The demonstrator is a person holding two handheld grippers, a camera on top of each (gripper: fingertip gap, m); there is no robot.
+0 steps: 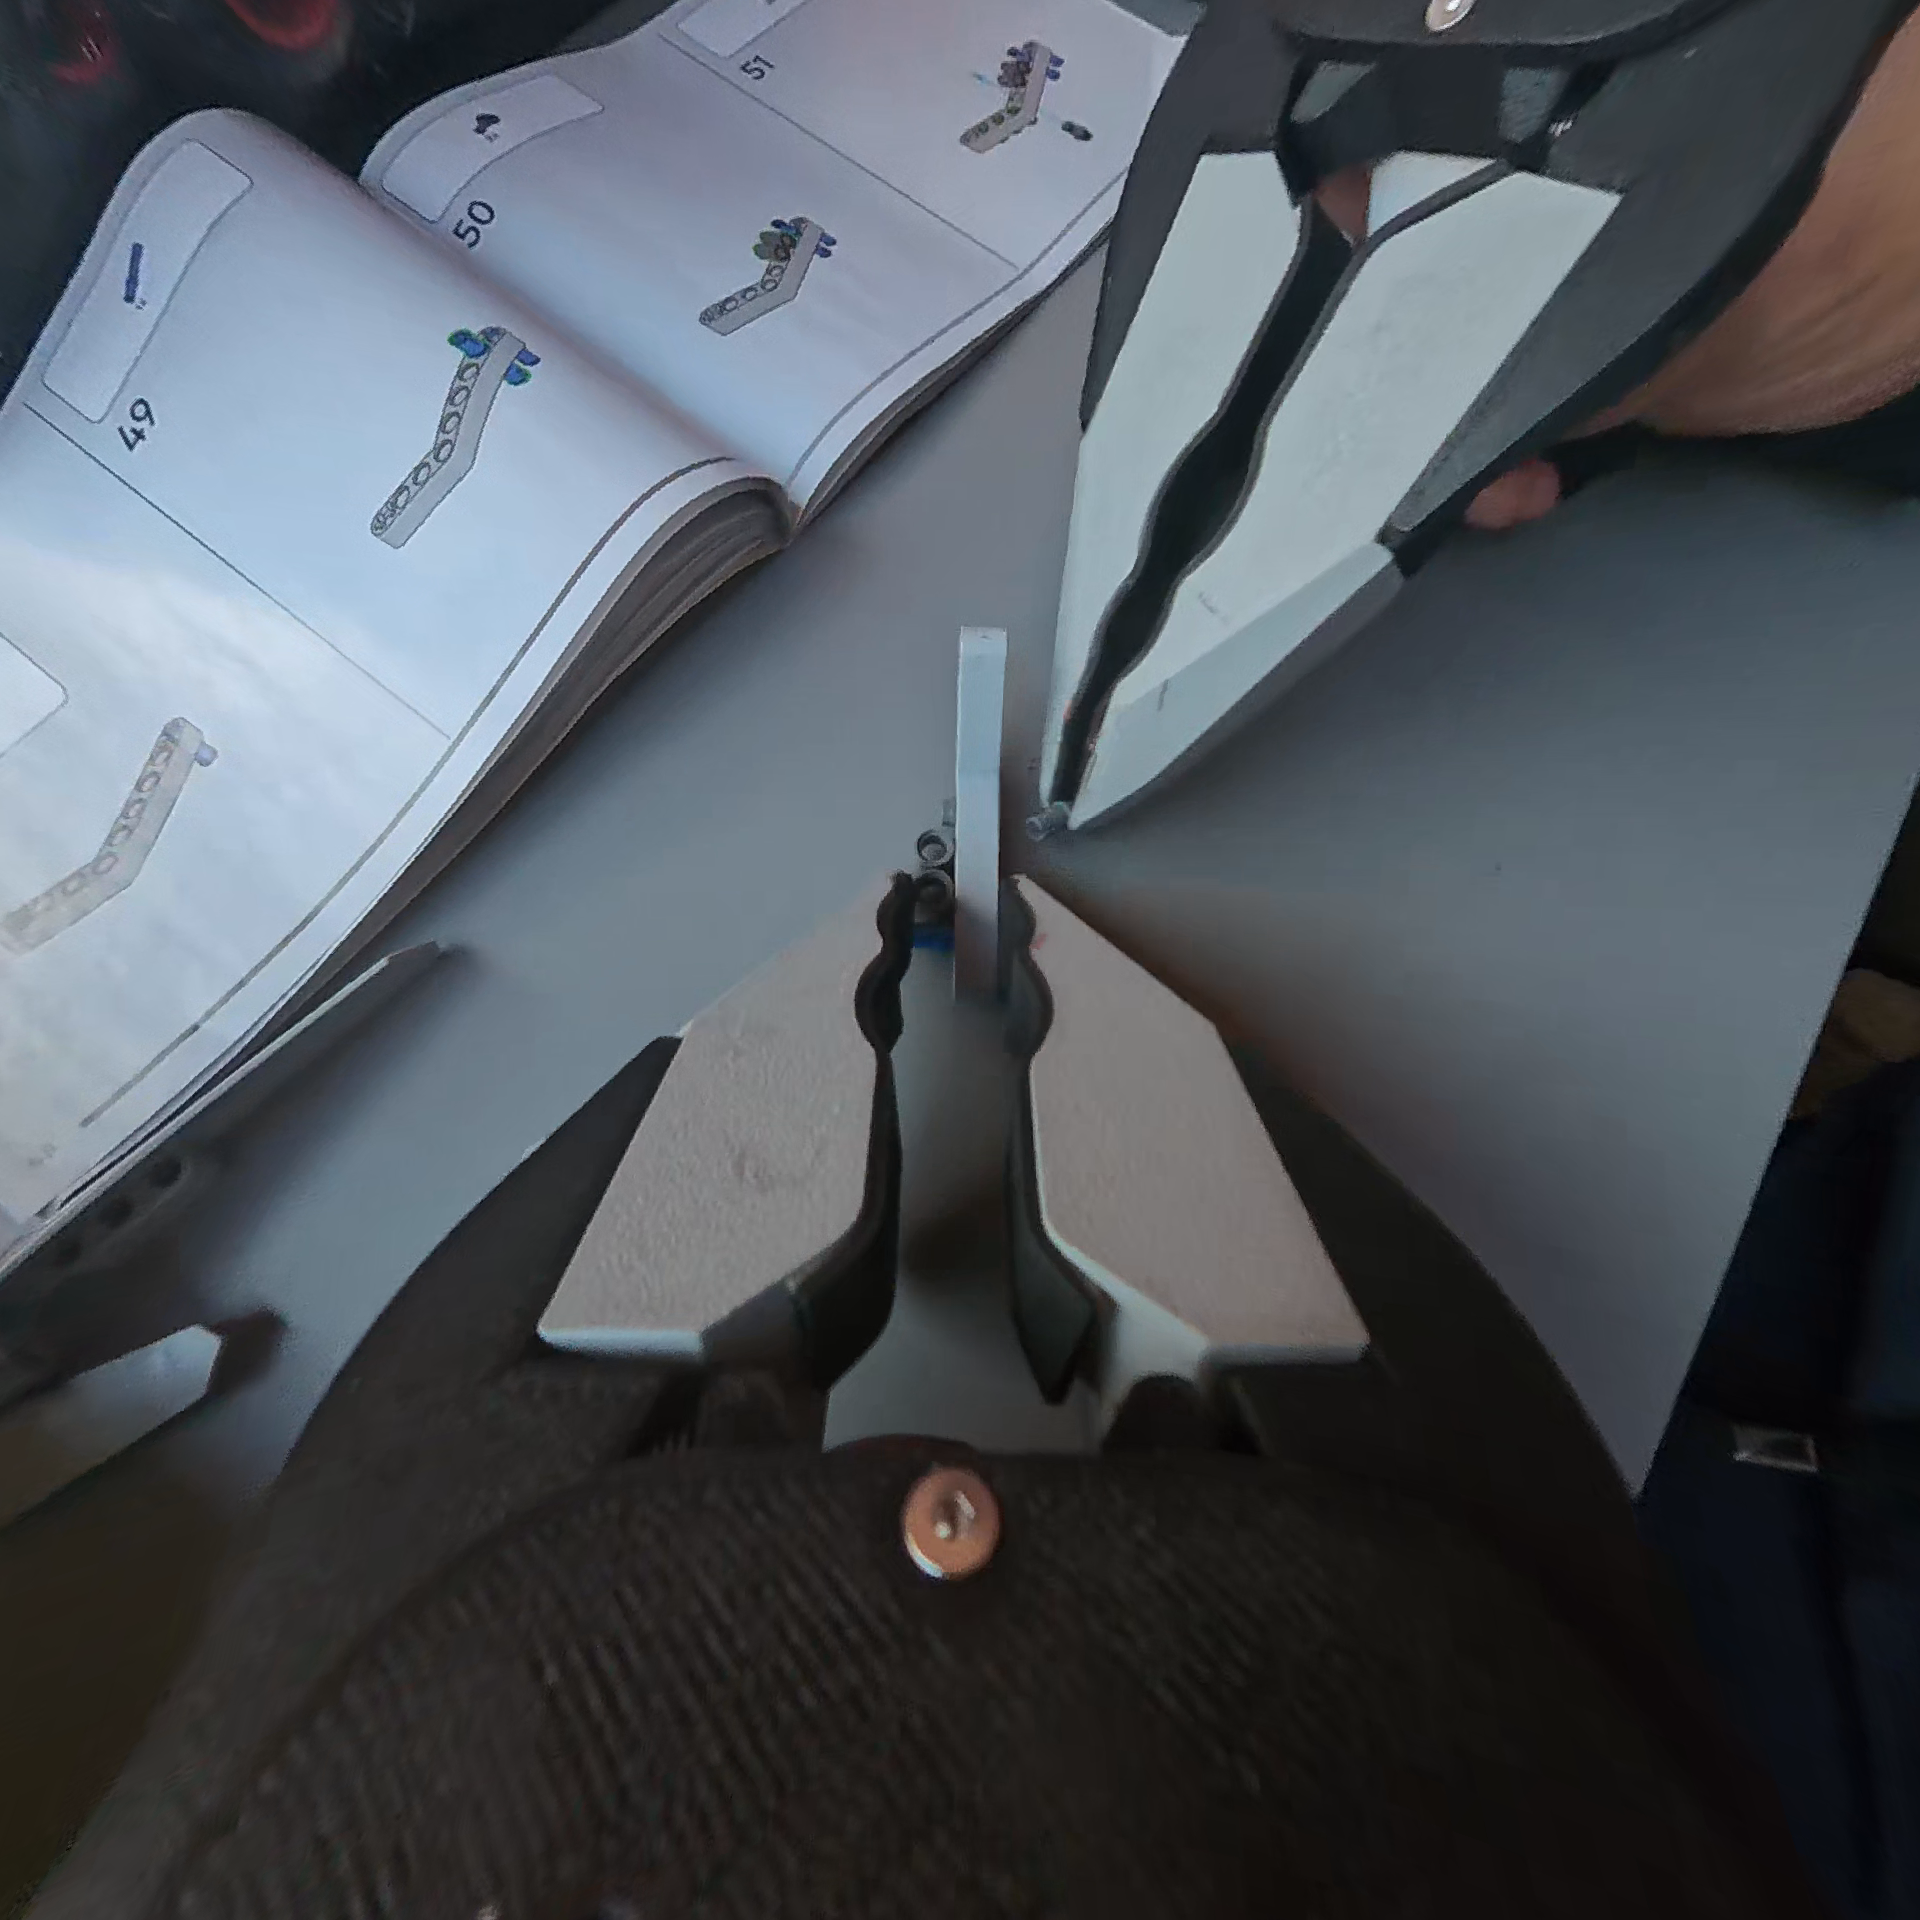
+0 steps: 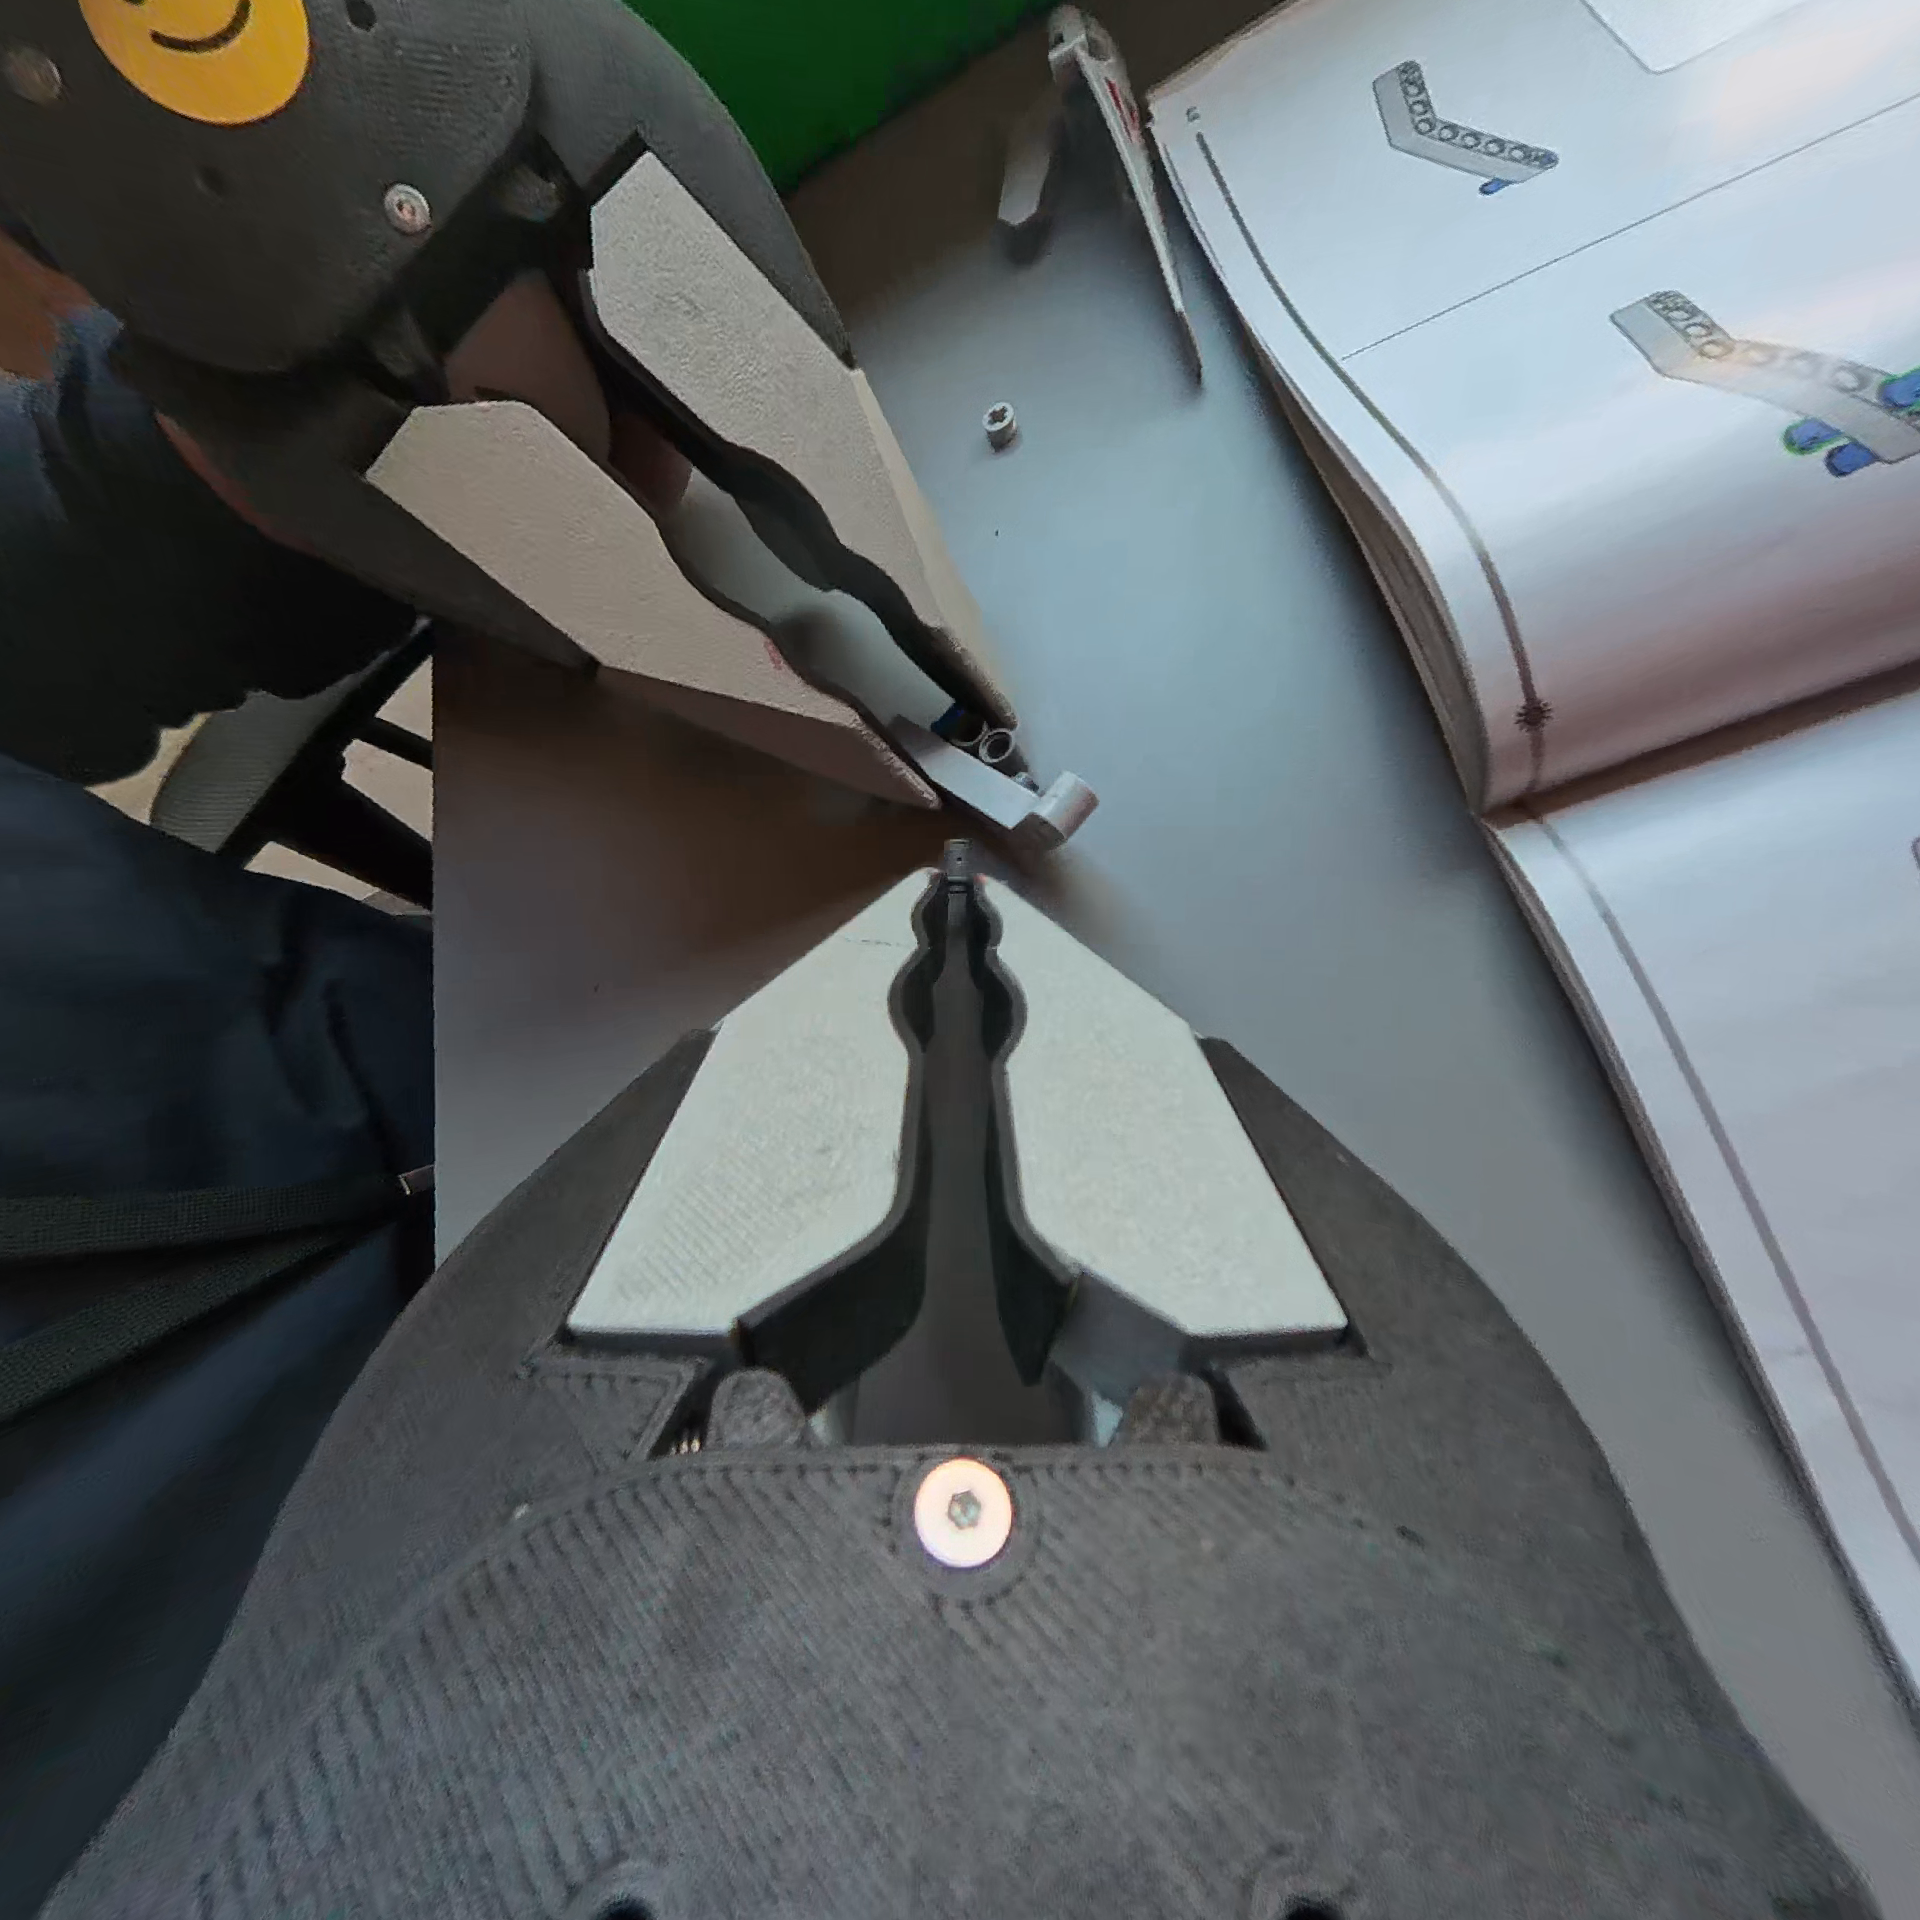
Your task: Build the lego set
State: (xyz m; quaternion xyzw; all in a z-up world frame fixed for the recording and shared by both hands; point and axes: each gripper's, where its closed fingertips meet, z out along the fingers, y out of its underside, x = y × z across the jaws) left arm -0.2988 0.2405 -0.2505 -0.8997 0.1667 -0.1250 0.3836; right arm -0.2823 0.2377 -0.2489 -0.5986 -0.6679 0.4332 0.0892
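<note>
The grey beam [image 1: 980, 800] stands on edge above the table [image 1: 1351, 987], clamped at its near end by the left tongs [image 1: 961, 914]. The right tongs [image 2: 958, 883] pinch a small dark pin [image 2: 957, 858], its tip just short of the beam's end. The manual [image 1: 416, 468] lies open close by on one side; the table edge runs near on the other. A loose bush [image 2: 1001, 426] sits well apart.
</note>
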